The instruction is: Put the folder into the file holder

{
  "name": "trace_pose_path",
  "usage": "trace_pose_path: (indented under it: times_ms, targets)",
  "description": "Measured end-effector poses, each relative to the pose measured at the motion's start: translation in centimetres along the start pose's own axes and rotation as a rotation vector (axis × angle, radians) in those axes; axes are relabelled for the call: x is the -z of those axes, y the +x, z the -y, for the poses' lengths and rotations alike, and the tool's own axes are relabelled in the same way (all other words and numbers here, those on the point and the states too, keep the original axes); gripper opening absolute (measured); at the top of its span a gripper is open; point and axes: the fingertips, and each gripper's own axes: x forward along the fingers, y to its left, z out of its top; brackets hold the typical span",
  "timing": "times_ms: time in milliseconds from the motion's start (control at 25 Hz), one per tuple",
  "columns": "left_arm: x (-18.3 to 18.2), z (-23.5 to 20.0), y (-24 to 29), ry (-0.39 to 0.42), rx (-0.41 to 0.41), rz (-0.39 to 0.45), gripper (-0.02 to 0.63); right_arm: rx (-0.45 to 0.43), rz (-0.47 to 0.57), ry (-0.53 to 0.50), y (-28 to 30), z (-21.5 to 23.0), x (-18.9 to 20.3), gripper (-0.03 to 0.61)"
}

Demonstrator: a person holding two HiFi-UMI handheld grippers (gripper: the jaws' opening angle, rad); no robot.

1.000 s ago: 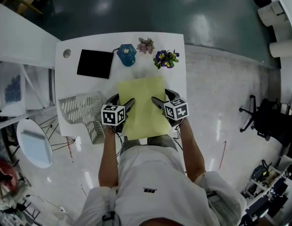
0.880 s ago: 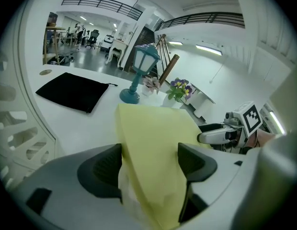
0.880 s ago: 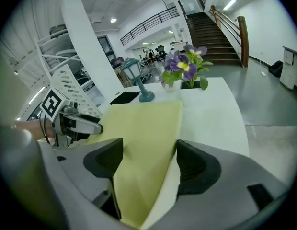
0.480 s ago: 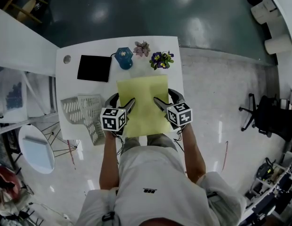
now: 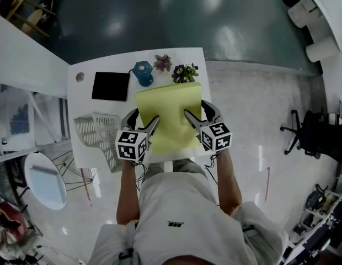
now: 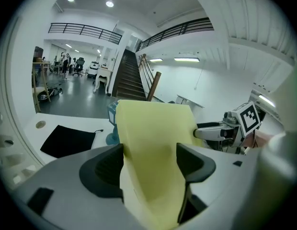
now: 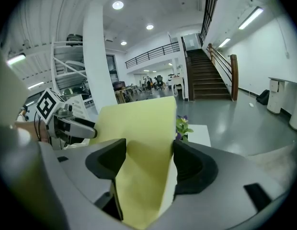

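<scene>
now folder (image 5: 166,115) higher, left tongs (image 5: 143,120), right tongs (image 5: 197,112) just tightening on it.

The left forearm (image 5: 126,189) and right forearm (image 5: 228,176) are stretched up from the lower centre. The left gripper (image 5: 142,121) and right gripper (image 5: 197,112) are angled downward, their jaws just closed further and clamped on the folder (image 5: 168,110).

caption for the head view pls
Left gripper and right gripper, jaws just closed further, grip a yellow folder above a white table, file holder at left.
</scene>
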Motion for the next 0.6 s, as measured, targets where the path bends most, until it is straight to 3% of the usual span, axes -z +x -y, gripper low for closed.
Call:
trace_pose_path:
  times_ms: [600]
  targets:
    - [-5.7,3.3,-2.8,0.17,0.012,0.129,0.348,0.026,0.181,-0.019,-4.1,0.5,-4.3,0.296]
